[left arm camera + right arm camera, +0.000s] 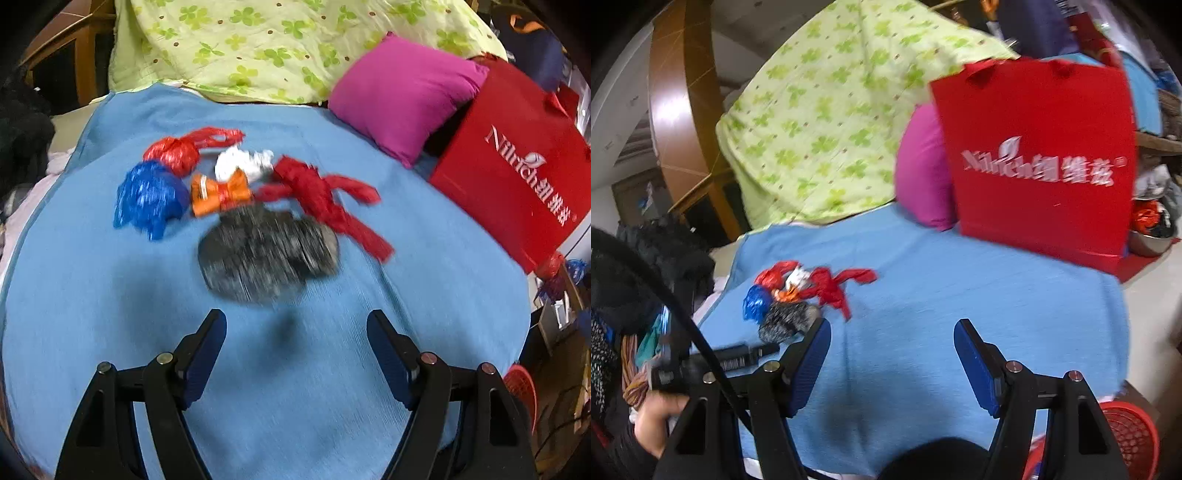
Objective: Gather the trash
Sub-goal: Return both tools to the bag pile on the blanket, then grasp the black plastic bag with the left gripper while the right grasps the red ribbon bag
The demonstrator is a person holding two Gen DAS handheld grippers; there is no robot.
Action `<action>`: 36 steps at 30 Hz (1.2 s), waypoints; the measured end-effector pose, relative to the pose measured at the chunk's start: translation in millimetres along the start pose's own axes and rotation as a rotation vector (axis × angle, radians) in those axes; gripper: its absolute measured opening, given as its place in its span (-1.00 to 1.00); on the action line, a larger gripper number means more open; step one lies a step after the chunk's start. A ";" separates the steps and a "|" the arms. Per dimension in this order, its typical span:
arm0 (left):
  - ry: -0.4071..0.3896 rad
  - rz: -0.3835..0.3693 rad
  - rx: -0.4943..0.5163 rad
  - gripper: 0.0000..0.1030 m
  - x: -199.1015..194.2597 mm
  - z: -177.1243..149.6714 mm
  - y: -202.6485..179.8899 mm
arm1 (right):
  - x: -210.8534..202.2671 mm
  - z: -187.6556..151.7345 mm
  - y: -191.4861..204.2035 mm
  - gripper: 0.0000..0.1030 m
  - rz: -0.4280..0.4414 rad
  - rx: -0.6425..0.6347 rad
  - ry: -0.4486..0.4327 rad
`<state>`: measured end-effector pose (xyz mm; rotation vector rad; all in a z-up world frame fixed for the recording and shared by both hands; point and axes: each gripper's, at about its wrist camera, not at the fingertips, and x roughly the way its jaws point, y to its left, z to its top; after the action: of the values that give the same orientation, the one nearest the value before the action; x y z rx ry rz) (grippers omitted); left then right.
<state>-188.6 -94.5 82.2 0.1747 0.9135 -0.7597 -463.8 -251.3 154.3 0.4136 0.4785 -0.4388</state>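
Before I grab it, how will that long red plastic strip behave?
The red plastic strip looks crinkled and thin, so probably floppy and light. Its loose tails would likely dangle, and may drag the white wad lying against it.

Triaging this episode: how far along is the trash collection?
Done: nothing visible; no trash seen in the red bag. In hand: nothing; left gripper and right gripper are both open and empty. Left: the whole pile on the blue blanket, including the black crumpled bag, blue wad and orange wrapper.
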 end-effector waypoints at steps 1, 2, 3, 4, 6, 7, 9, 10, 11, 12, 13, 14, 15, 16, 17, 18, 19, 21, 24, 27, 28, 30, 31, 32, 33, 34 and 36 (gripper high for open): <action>0.002 0.003 0.018 0.55 4.0 6.7 2.6 | 5.2 -0.5 2.8 0.41 0.007 -0.005 0.006; 0.002 0.009 0.038 0.56 7.9 13.7 3.8 | 9.0 -2.1 4.1 0.41 0.012 -0.012 0.012; 0.000 0.011 0.072 0.56 13.8 22.2 5.9 | 11.4 -2.9 3.7 0.41 0.015 -0.016 0.017; 0.005 0.011 0.094 0.56 18.0 28.6 6.5 | 12.8 -4.3 3.2 0.41 0.016 -0.015 0.021; 0.015 0.008 0.144 0.56 26.9 42.0 5.8 | 17.3 -6.9 -3.9 0.41 0.015 0.001 0.031; 0.020 -0.008 0.169 0.56 31.4 48.4 4.9 | 19.1 -7.7 -7.7 0.41 0.011 0.015 0.037; 0.048 -0.059 0.248 0.56 41.3 55.4 -0.6 | 22.5 -8.8 -17.0 0.41 0.006 0.048 0.049; 0.061 -0.075 0.281 0.56 45.7 57.2 -3.0 | 24.7 -9.1 -21.7 0.41 0.002 0.063 0.056; 0.075 -0.085 0.318 0.56 50.2 58.8 -4.8 | 25.5 -8.5 -24.8 0.41 -0.001 0.072 0.059; 0.089 -0.089 0.358 0.56 55.2 59.8 -6.4 | 26.9 -8.5 -28.8 0.41 -0.005 0.081 0.062; 0.104 -0.086 0.394 0.56 59.7 60.3 -7.6 | 27.6 -8.5 -31.7 0.41 -0.008 0.087 0.063; 0.124 -0.079 0.427 0.56 66.2 61.2 -7.8 | 29.0 -8.1 -33.9 0.41 -0.011 0.090 0.065; 0.138 -0.065 0.449 0.56 72.5 62.3 -7.1 | 30.6 -6.5 -34.9 0.41 -0.013 0.092 0.069; 0.145 -0.057 0.458 0.56 77.2 63.3 -5.8 | 32.9 -5.4 -35.8 0.41 -0.013 0.094 0.072; 0.163 -0.063 0.457 0.56 83.5 63.8 -3.1 | 35.5 -4.4 -35.7 0.41 -0.013 0.094 0.075; 0.187 -0.085 0.445 0.56 89.8 63.4 0.3 | 37.6 -3.9 -35.0 0.41 -0.014 0.092 0.077; 0.197 -0.100 0.435 0.56 92.9 62.7 1.7 | 41.1 -3.0 -34.0 0.41 -0.014 0.088 0.081; 0.183 -0.090 0.428 0.55 96.0 58.7 3.4 | 46.6 -1.7 -31.6 0.41 -0.012 0.083 0.086; 0.157 -0.072 0.392 0.05 94.5 50.1 6.1 | 59.3 2.6 -26.3 0.41 -0.010 0.068 0.102; 0.113 -0.100 0.275 -0.23 79.1 39.1 17.8 | 70.0 8.5 -16.6 0.41 -0.006 0.041 0.109; 0.092 -0.098 0.225 -0.23 70.8 34.6 23.2 | 75.6 11.4 -12.0 0.41 -0.003 0.028 0.114; 0.055 -0.075 0.152 -0.24 55.2 25.6 33.8 | 90.8 18.1 -0.9 0.41 0.014 0.001 0.132; 0.042 -0.072 0.123 -0.24 49.6 22.1 39.5 | 97.8 20.1 4.0 0.41 0.022 -0.010 0.142; 0.029 -0.063 0.093 -0.24 43.9 18.4 45.3 | 110.2 24.0 12.0 0.41 0.036 -0.028 0.158; 0.012 -0.035 0.064 -0.24 38.8 14.8 51.9 | 120.2 26.4 18.6 0.41 0.045 -0.039 0.170; -0.007 -0.012 0.036 -0.24 31.7 9.6 58.8 | 134.8 29.5 27.5 0.41 0.065 -0.051 0.188; -0.037 0.024 -0.004 -0.24 25.4 5.8 72.3 | 166.9 35.3 46.5 0.41 0.096 -0.081 0.230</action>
<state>-127.5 -57.4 53.9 0.1671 0.8768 -0.7367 -295.4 -280.0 108.9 0.4092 0.6941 -0.2785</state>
